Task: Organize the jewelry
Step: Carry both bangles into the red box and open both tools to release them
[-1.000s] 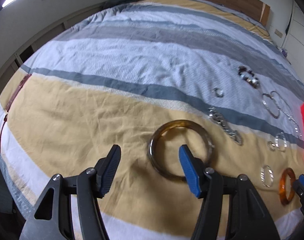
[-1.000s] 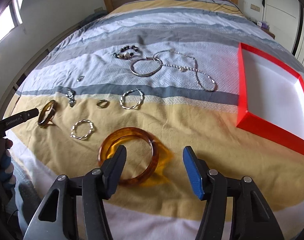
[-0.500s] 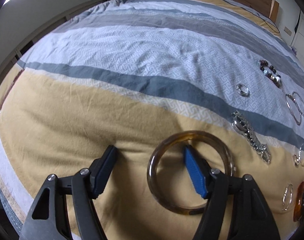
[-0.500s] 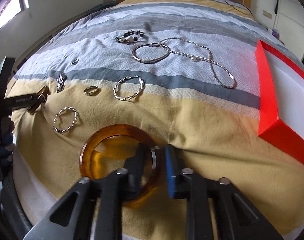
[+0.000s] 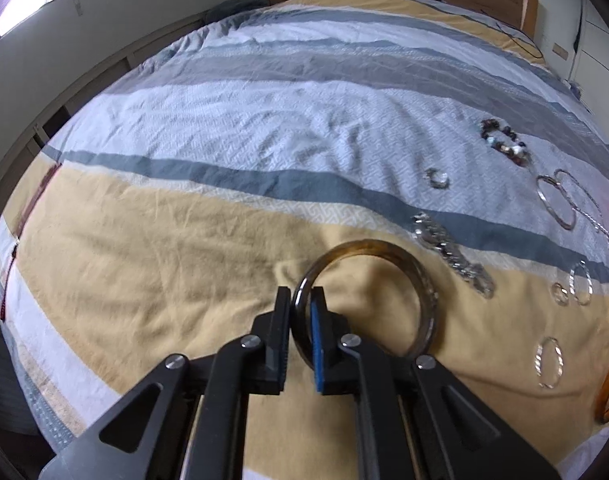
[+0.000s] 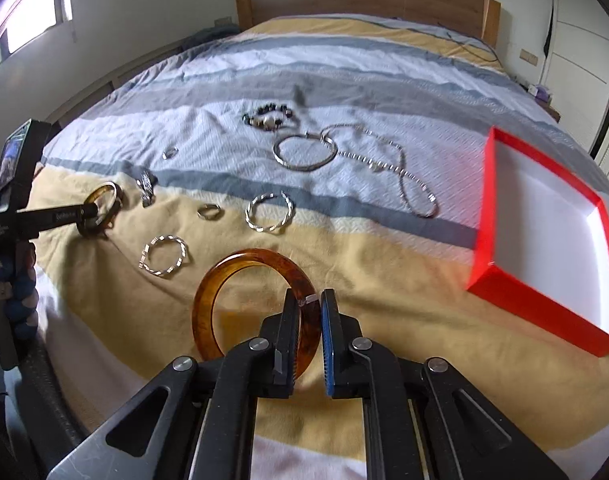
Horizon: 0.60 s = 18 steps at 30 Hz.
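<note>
Striped bedspread (image 6: 344, 80); white txt on left gripper (image 6: 89, 211) unreadable.

We can make out small white lettering on the side of the left gripper (image 6: 90, 210), as seen from the right wrist view (two short printed patches, far too small and blurred to read), and no other text anywhere.
</note>
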{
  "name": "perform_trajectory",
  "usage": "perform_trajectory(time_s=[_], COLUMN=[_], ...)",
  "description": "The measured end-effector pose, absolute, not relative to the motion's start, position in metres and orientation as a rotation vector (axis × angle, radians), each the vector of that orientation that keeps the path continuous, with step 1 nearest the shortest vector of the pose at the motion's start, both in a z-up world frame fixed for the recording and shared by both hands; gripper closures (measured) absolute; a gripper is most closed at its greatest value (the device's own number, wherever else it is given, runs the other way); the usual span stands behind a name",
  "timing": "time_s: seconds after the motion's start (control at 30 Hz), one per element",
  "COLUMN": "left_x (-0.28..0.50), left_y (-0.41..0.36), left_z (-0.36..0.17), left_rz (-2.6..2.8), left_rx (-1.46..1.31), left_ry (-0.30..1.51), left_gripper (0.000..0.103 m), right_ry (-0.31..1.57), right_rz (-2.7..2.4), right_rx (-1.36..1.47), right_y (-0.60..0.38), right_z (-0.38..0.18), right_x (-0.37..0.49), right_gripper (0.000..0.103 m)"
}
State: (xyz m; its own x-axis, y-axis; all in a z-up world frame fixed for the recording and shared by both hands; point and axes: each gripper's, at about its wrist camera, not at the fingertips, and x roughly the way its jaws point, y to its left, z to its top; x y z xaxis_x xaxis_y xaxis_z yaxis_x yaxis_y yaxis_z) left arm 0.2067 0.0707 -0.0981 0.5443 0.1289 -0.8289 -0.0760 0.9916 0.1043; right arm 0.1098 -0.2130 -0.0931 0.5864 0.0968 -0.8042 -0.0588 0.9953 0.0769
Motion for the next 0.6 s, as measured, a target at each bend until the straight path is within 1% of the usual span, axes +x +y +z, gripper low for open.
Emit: perform_trajectory(time_s=[0.2, 0.33, 0.47, 0.6], left_x=[0.184, 0.179, 0.180, 0.188], left_y=[0.040, -0.001, -0.078, -0.170], left_z=[-0.055, -0.026, -0.003, 0.007], left_rz=[0.050, -0.052, -0.196, -0.341], left_rx=[0.113, 0.116, 0.143, 0.192], left_ry=[0.918, 0.889, 0.864, 0.848], left_gripper=[0.095, 0.095, 0.095, 0.095], right_ry=[0.861, 0.818, 0.792, 0.799], right_rz=[0.055, 0.004, -0.085, -0.170], right_rx=[0.072, 0.102, 0.139, 0.146], right_y=[-0.226, -0.254, -0.310, -0.372], right_z=[-0.054, -0.033, -0.017, -0.013], right_x=[0.086, 0.072, 0.069, 0.083], right_gripper=[0.093, 0.093, 0.093, 0.093])
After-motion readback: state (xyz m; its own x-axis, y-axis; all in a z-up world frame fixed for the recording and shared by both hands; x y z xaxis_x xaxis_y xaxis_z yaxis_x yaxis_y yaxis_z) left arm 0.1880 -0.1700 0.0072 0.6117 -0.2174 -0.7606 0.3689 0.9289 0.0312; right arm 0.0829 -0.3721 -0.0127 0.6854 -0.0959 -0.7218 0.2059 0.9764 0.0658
